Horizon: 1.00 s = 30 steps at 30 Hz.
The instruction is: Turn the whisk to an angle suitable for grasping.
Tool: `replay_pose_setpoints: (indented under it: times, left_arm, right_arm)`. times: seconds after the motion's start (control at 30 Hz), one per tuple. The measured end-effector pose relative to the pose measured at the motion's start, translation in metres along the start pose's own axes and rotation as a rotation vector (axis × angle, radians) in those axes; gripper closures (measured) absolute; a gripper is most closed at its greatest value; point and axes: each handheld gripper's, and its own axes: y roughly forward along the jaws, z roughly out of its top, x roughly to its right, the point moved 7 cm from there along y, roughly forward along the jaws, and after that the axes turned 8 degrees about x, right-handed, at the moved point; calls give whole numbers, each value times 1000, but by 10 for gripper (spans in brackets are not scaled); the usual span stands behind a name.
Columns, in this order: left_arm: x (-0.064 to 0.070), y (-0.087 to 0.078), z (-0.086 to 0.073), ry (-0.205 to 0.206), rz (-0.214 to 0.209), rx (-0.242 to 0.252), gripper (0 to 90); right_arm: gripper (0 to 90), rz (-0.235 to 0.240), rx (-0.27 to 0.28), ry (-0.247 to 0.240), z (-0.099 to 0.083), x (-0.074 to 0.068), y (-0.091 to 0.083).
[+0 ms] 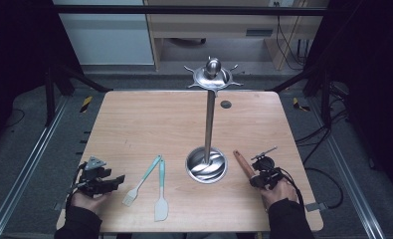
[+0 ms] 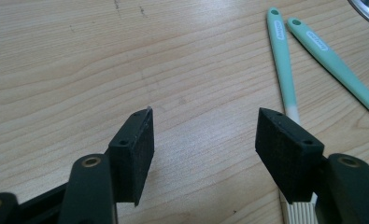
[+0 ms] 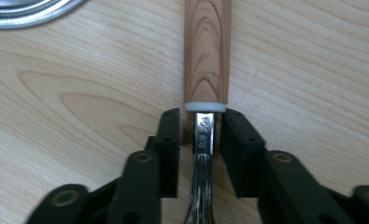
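The right gripper (image 1: 260, 172) lies low over the tabletop (image 1: 149, 119), right of the steel stand (image 1: 207, 164). Its fingers (image 3: 170, 140) are narrowed around the metal neck of the wooden-handled utensil (image 3: 207, 51), which lies flat on the tabletop; small gaps remain. The left gripper (image 1: 115, 180) rests near the front left edge, its fingers (image 2: 140, 149) spread wide apart, beside two mint spatulas (image 2: 285, 60).

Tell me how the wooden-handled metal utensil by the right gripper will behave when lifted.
The wooden-handled metal utensil looks stiff. The right gripper straddles its narrow, shiny neck, so it could slip or pivot. Its round handle may roll on the table.
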Motion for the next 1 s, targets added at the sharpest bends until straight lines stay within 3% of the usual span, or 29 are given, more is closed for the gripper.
replay_pose_setpoints:
  times: [0.1,0.47,0.63,0.67,1.0]
  left_arm:
    - [0,0,0,1,-1,-2,370]
    - [0,0,0,-3,-1,0,371]
    - [0,0,0,-2,-2,-1,371]
    - [0,0,0,-2,-1,-2,371]
    - [0,0,0,-3,-2,0,371]
  right_arm:
    - [778,9,-12,16,-2,1,0]
    - [810,-6,-7,33,2,1,-2]
    - [811,-14,55,42,7,4,-11]
    - [811,-7,101,48,11,4,-18]
    - [812,8,270,51,25,4,-39]
